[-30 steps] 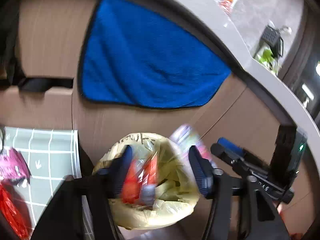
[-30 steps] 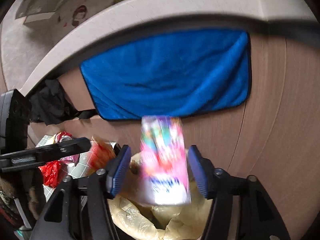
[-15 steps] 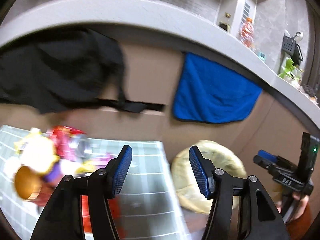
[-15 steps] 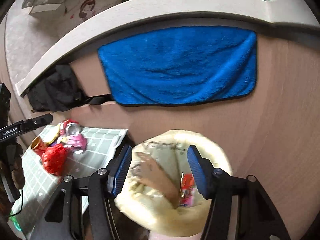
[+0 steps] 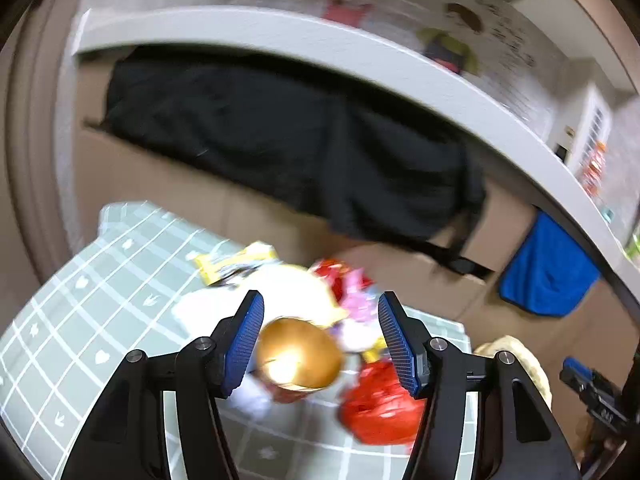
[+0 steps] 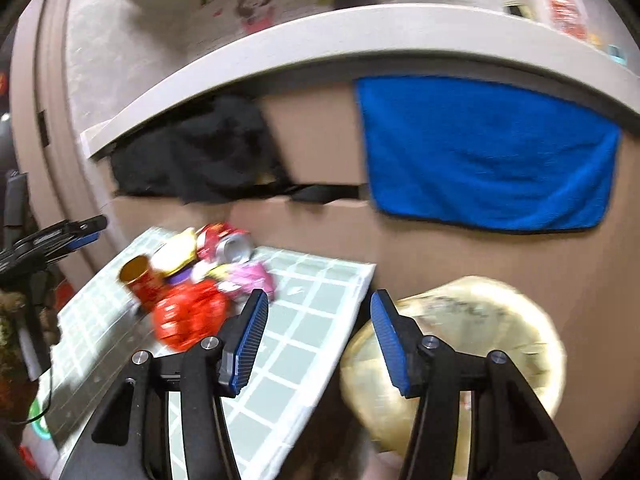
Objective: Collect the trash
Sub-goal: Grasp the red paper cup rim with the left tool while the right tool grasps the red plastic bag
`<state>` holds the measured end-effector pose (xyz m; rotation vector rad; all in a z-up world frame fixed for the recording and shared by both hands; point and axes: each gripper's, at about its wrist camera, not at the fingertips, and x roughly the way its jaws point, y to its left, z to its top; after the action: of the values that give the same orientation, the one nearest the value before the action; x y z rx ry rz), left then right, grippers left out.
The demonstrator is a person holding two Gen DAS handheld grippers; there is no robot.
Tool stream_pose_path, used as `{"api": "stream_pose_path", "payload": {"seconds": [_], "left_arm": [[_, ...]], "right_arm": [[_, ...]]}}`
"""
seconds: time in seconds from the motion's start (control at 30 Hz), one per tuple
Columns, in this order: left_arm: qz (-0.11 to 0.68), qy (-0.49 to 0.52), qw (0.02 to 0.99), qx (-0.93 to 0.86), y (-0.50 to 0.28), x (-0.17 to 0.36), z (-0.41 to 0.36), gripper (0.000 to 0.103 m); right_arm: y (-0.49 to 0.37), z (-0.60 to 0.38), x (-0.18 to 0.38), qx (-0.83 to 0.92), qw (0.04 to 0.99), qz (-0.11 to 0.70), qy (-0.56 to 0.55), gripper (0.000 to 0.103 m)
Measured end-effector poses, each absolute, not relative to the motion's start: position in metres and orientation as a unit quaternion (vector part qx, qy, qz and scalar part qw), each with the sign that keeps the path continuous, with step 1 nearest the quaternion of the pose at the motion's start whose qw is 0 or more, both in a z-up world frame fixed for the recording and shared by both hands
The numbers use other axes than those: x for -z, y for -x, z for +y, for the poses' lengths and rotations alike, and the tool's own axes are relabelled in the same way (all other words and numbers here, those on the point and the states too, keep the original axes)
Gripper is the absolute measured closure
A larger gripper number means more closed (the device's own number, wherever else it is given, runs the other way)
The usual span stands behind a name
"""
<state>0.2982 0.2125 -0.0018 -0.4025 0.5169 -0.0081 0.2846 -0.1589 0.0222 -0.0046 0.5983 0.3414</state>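
Observation:
A pile of trash lies on a green checked mat (image 5: 80, 320): a red cup with a gold inside (image 5: 298, 358), a crumpled red wrapper (image 5: 380, 408), a pink wrapper (image 5: 358, 300), a yellow wrapper (image 5: 236, 260). My left gripper (image 5: 320, 336) is open, with the red cup between its fingers, not gripped. My right gripper (image 6: 316, 336) is open and empty over the mat's right edge (image 6: 356, 312), beside the yellow-lined trash bin (image 6: 480, 344). The pile also shows in the right wrist view, with the cup (image 6: 140, 280), the red wrapper (image 6: 188, 316) and a crushed can (image 6: 228, 240).
A cardboard wall stands behind the mat, with a black cloth (image 5: 280, 144) and a blue towel (image 6: 488, 160) hung over it. A white counter edge (image 6: 320, 40) runs above. The left gripper shows at the left edge of the right wrist view (image 6: 60, 236).
Both grippers dropped their wrappers into the bin. My left gripper then swung left to the pile on the mat. My right gripper has pulled back from over the bin toward the mat.

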Motion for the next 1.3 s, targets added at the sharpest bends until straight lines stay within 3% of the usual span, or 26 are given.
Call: {"api": "stream_pose_path", "payload": {"seconds": [0.2, 0.47, 0.7, 0.77, 0.83, 0.9, 1.0, 1.3], "left_arm": [[0.304, 0.255, 0.918, 0.014, -0.307, 0.042, 0.238, 0.042], [0.310, 0.274, 0.910, 0.012, -0.320, 0.051, 0.237, 0.042], [0.357, 0.224, 0.906, 0.019, -0.347, 0.062, 0.217, 0.044], [0.372, 0.219, 0.901, 0.033, -0.352, 0.067, 0.212, 0.054], [0.376, 0.199, 0.905, 0.031, -0.349, 0.069, 0.207, 0.077], [0.380, 0.188, 0.905, 0.031, -0.342, 0.072, 0.206, 0.090], [0.374, 0.192, 0.906, 0.052, -0.318, 0.072, 0.205, 0.096], [0.330, 0.168, 0.928, 0.042, -0.238, 0.057, 0.207, 0.097]], "right_arm": [[-0.287, -0.121, -0.006, -0.212, 0.923, 0.321, 0.004, 0.052], [-0.277, -0.081, 0.008, -0.215, 0.914, 0.336, 0.070, 0.053], [-0.284, -0.075, 0.021, -0.227, 0.902, 0.363, 0.056, 0.054], [-0.284, -0.070, 0.023, -0.234, 0.899, 0.366, 0.055, 0.054], [-0.282, -0.063, 0.022, -0.240, 0.898, 0.362, 0.064, 0.054], [-0.283, -0.056, 0.021, -0.246, 0.897, 0.360, 0.068, 0.054], [-0.294, -0.045, 0.023, -0.258, 0.892, 0.367, 0.059, 0.054], [-0.343, -0.023, 0.044, -0.270, 0.888, 0.372, 0.005, 0.054]]}}
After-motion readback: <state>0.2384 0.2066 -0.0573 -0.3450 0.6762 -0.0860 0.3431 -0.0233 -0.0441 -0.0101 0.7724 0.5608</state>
